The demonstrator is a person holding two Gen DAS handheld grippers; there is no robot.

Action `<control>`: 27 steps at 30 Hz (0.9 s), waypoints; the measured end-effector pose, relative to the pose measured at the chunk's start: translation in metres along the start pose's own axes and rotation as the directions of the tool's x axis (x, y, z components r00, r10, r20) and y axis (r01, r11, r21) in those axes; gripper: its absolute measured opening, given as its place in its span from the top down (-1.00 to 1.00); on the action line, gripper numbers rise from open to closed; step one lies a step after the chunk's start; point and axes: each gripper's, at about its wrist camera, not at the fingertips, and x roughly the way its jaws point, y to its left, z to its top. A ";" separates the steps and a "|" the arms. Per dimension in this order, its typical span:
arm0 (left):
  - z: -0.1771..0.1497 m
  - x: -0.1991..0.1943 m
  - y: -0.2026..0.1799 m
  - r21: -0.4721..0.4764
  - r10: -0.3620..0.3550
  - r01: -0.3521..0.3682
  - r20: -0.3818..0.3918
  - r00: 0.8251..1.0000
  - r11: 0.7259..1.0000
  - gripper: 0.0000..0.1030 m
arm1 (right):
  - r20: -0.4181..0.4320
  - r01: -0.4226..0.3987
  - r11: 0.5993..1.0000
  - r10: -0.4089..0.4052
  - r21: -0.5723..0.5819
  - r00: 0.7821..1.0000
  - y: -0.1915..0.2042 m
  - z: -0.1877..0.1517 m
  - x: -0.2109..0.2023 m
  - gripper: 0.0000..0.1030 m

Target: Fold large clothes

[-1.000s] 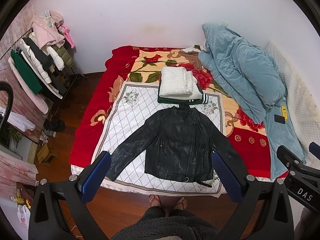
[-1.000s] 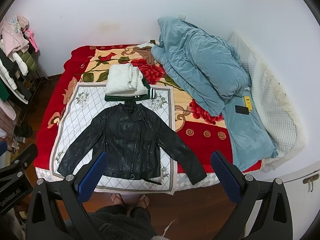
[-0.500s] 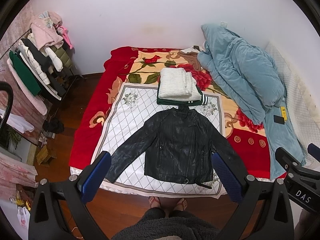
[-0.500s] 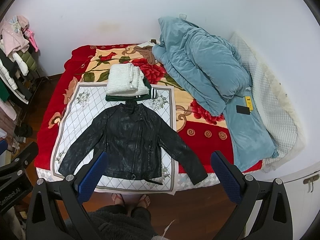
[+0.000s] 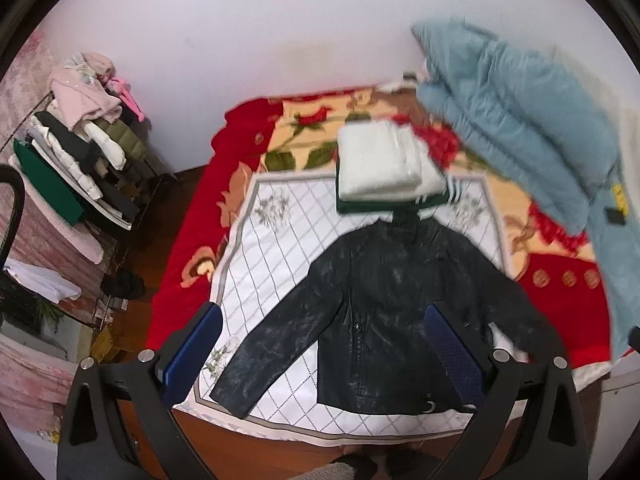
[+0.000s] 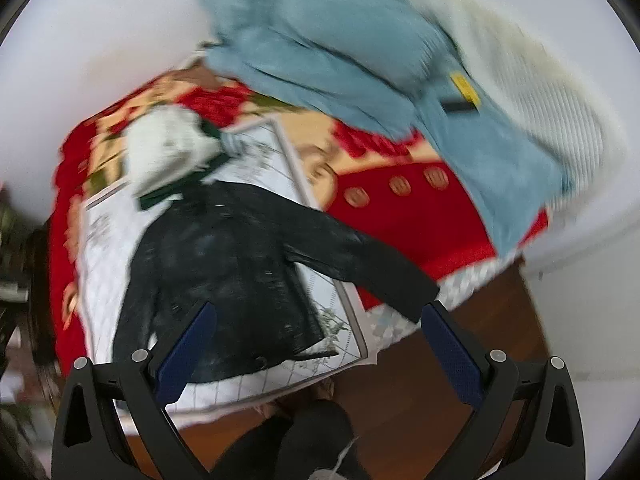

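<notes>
1. Left tool (image 5: 320,354): its two blue-padded fingers (image 5: 192,354) stand wide apart with nothing between them. It hangs above the near edge of the bed (image 5: 180,280), aimed down and forward at the garment, and touches nothing.
2. Right tool (image 6: 318,354): fingers (image 6: 450,354) likewise spread wide and bare. Its view is rolled, so the bed runs diagonally across it, and it is heavily blurred. The tool is held in the air over the bed's near corner, with wooden floor (image 6: 440,380) showing under the gap between the fingers.
3. Black leather jacket (image 5: 400,304): lies flat and face-up on the white diamond-patterned cloth (image 5: 276,248) spread over the bed, collar toward the far wall, hem at the near edge. Both sleeves are spread outward and down. In the right wrist view one sleeve (image 6: 360,264) reaches across the cloth's edge onto the red blanket (image 6: 400,220), its cuff near the right finger's tip; contact cannot be determined.
4. Folded stack: a white folded garment (image 5: 380,168) sits on a dark green one (image 5: 368,206), just beyond the jacket's collar.
5. Blue quilt (image 5: 520,120): heaped along the bed's right side, well apart from the jacket.
6. Clothes rack (image 5: 80,160): stands beside the bed on the left, loaded with garments.
</notes>
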 end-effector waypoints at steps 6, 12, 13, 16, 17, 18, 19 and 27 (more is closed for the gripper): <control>-0.014 0.094 -0.045 0.008 0.062 -0.061 -0.086 0.994 0.998 -1.00 | -0.172 -0.038 0.938 0.103 0.346 0.980 -0.093 -0.023 0.168 -0.46; -0.048 0.195 -0.112 0.049 0.125 -0.116 -0.247 0.961 0.992 -1.00 | -0.207 -0.107 0.729 0.327 0.676 0.922 -0.170 -0.067 0.326 -0.46; -0.051 0.205 -0.119 0.051 0.120 -0.111 -0.264 0.957 0.993 -1.00 | -0.199 -0.112 0.690 0.354 0.715 0.914 -0.178 -0.074 0.345 -0.46; -0.065 0.242 -0.149 0.077 0.126 -0.107 -0.313 0.941 0.991 -1.00 | -0.193 -0.090 0.589 0.400 0.803 0.896 -0.200 -0.095 0.408 -0.46; -0.071 0.254 -0.161 0.087 0.126 -0.103 -0.325 0.937 0.991 -1.00 | -0.175 -0.094 0.550 0.416 0.830 0.893 -0.207 -0.102 0.430 -0.46; -0.074 0.264 -0.170 0.098 0.128 -0.101 -0.333 0.934 0.990 -1.00 | -0.164 -0.099 0.526 0.431 0.845 0.887 -0.210 -0.105 0.446 -0.46; -0.077 0.274 -0.180 0.109 0.127 -0.095 -0.345 0.930 0.990 -1.00 | -0.163 -0.102 0.512 0.445 0.853 0.881 -0.212 -0.108 0.459 -0.46; -0.090 0.315 -0.234 0.169 0.099 -0.041 -0.354 0.930 0.985 -1.00 | 0.188 -0.292 0.270 0.353 0.917 0.917 -0.244 -0.109 0.453 0.44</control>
